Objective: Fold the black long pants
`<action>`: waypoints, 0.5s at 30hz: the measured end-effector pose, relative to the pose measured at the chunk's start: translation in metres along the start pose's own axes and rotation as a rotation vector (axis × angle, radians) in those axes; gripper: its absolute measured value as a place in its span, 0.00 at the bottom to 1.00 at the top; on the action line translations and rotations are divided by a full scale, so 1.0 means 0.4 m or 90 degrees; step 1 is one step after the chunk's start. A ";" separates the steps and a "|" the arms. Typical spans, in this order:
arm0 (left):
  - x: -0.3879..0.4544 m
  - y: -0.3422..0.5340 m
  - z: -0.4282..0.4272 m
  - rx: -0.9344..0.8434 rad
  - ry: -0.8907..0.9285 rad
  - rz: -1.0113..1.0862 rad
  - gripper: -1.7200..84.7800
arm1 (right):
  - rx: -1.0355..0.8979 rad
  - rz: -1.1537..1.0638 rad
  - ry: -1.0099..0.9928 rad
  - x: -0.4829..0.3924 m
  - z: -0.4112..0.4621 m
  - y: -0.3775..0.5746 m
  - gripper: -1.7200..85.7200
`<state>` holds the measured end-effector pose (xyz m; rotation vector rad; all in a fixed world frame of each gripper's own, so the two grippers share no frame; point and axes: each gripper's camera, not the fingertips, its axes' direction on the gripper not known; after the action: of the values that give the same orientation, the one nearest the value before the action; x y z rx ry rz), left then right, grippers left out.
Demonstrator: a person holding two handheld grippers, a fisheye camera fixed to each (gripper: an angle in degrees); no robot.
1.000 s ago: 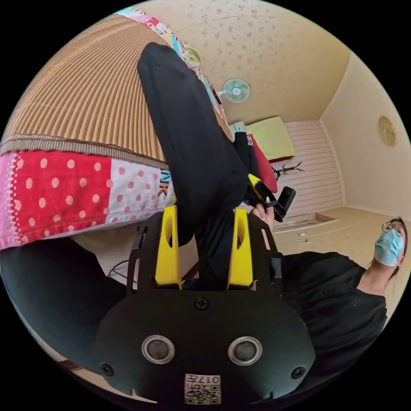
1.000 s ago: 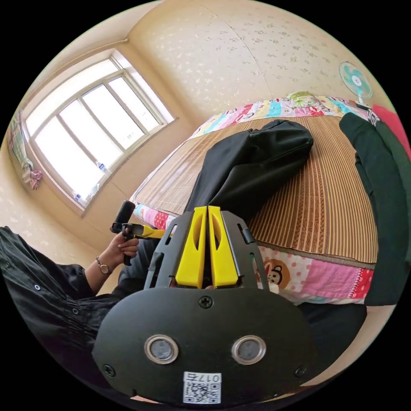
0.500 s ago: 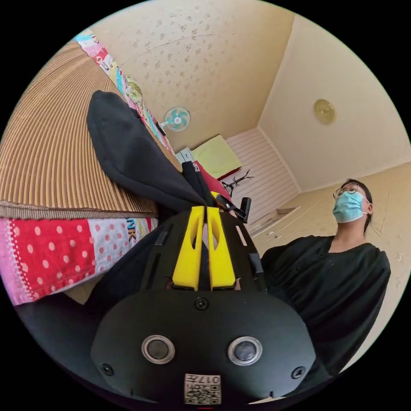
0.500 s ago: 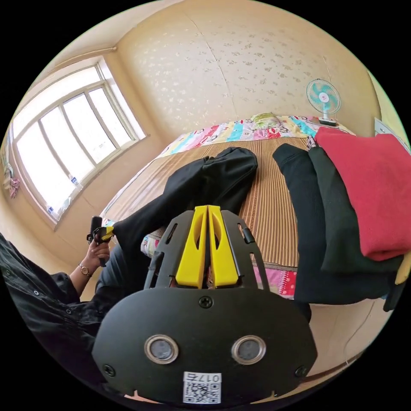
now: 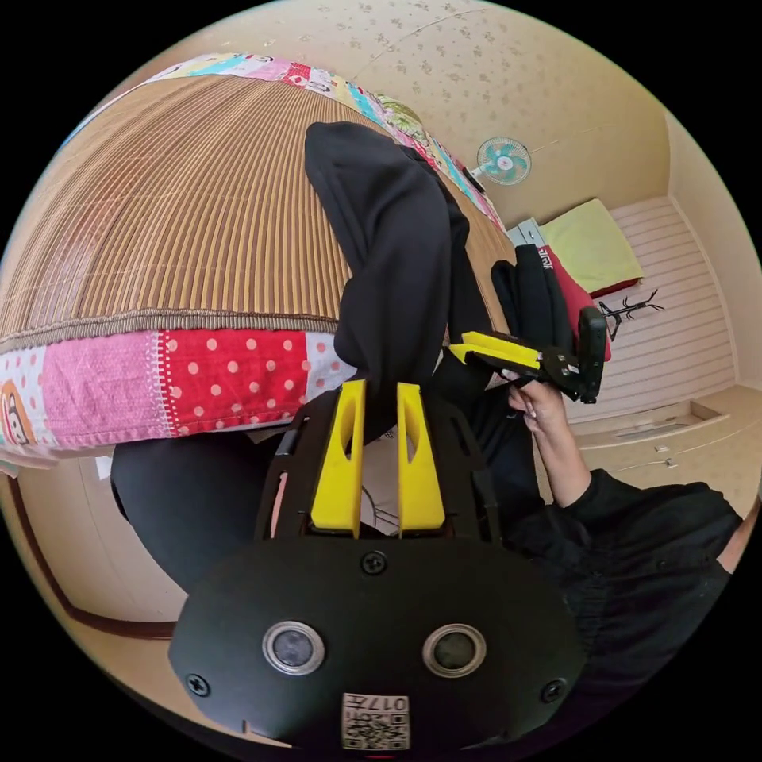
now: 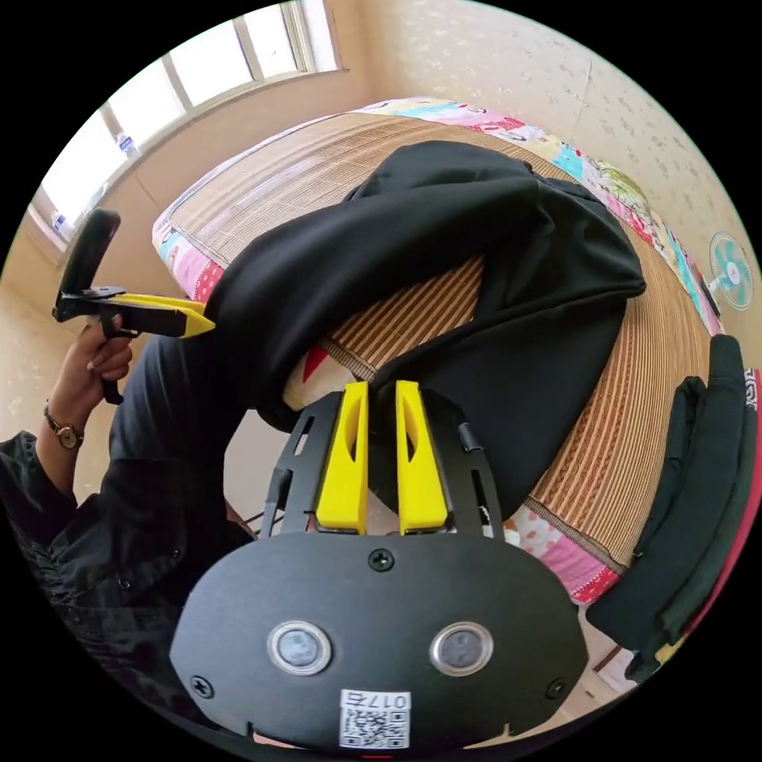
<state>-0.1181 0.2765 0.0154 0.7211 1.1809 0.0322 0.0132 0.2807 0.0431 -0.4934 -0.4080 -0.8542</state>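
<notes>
The black long pants (image 5: 393, 230) lie bunched on the bed's woven mat, and both ends hang over the near edge. My left gripper (image 5: 381, 389) is shut on one hanging end, with dark cloth between its yellow jaws. In the right gripper view the pants (image 6: 444, 214) arch across the mat. My right gripper (image 6: 381, 387) is shut on the other hanging end. The right gripper (image 5: 456, 349) shows from the side, its tips on the cloth. The left gripper (image 6: 208, 324) meets the pants at the mattress corner.
The woven mat (image 5: 182, 222) covers a bed with a patchwork quilt edge (image 5: 198, 381). A stack of folded dark and red clothes (image 6: 714, 476) sits on the bed's far side. A fan (image 5: 502, 159) stands by the wall, a window (image 6: 198, 63) beyond. The person's dark sleeve (image 5: 635, 524) is close.
The left jaws went from wide open to closed, and now both pairs stand a narrow gap apart on cloth. Both cameras swung. The pants now spread in an arch across the mat.
</notes>
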 end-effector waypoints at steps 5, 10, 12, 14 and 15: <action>-0.021 0.009 -0.029 0.012 -0.032 0.004 0.10 | 0.225 -0.032 0.043 0.019 -0.229 0.202 0.06; -0.074 0.019 -0.095 0.092 -0.013 -0.025 0.10 | 0.179 0.178 0.315 0.102 -0.311 0.371 0.05; -0.107 0.002 -0.116 0.137 0.006 -0.057 0.10 | 0.027 0.269 0.320 0.205 -0.237 0.396 0.05; -0.118 -0.028 -0.112 0.147 0.024 -0.076 0.11 | 0.021 0.326 0.298 0.246 -0.224 0.410 0.05; -0.115 -0.055 -0.101 0.142 0.037 -0.082 0.12 | 0.072 0.329 0.277 0.245 -0.241 0.408 0.05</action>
<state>-0.1784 0.2618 0.0346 0.8420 1.2969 -0.1903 0.2145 0.2579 -0.0241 -0.2756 0.0754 -0.4139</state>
